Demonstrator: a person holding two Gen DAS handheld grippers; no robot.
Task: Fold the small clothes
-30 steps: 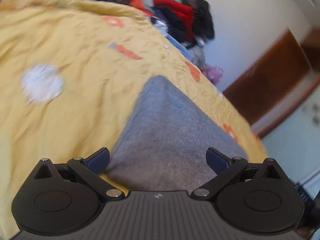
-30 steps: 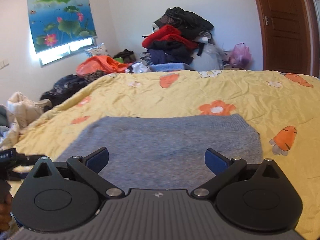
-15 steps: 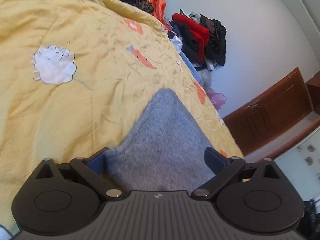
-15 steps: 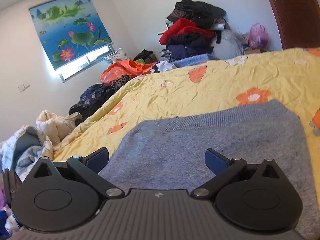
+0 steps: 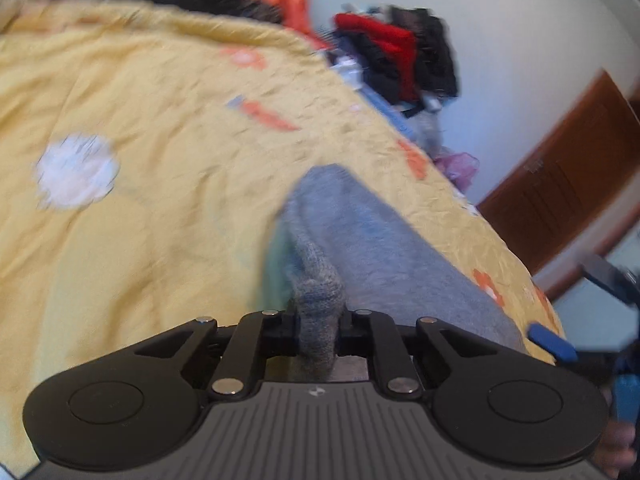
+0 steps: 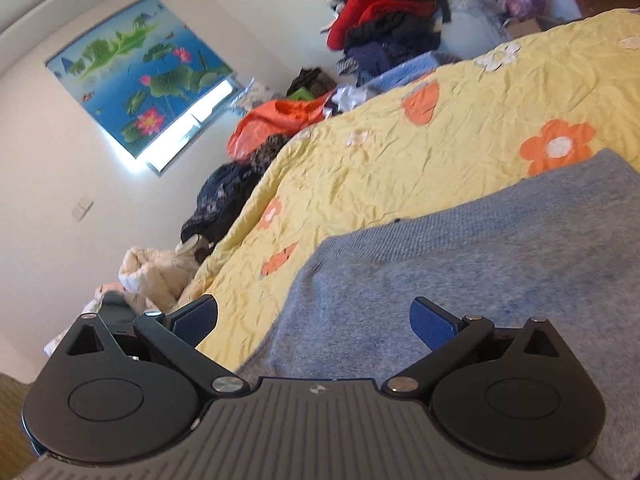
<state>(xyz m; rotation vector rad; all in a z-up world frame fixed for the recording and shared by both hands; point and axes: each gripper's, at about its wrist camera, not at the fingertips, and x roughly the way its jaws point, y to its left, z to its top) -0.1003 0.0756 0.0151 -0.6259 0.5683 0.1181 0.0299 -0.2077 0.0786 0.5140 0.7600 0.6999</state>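
Observation:
A grey knit garment [image 5: 392, 248] lies flat on the yellow flowered bedspread [image 5: 160, 160]. My left gripper [image 5: 319, 320] is closing its jaws on the garment's near corner; a bunched fold of grey knit stands pinched between the fingers. In the right wrist view the same garment [image 6: 460, 280] spreads under my right gripper [image 6: 314, 314], which is open, its blue pads wide apart over the garment's left edge and the bedspread [image 6: 380, 152]. Nothing is gripped there. The right gripper's blue pad [image 5: 552, 346] shows at the left view's right edge.
A pile of red and dark clothes [image 6: 384, 12] is heaped against the far wall beyond the bed. An orange bag [image 6: 276, 116] and more clothes [image 6: 156, 268] lie along the bed's left side. A brown door [image 5: 560, 184] is at the right. A hand [image 5: 616, 452] holds the right gripper.
The left jaws came together from wide apart onto the garment's corner, bunching the knit up. The right gripper rolled, tilting its view, and slid toward the garment's left edge, still open.

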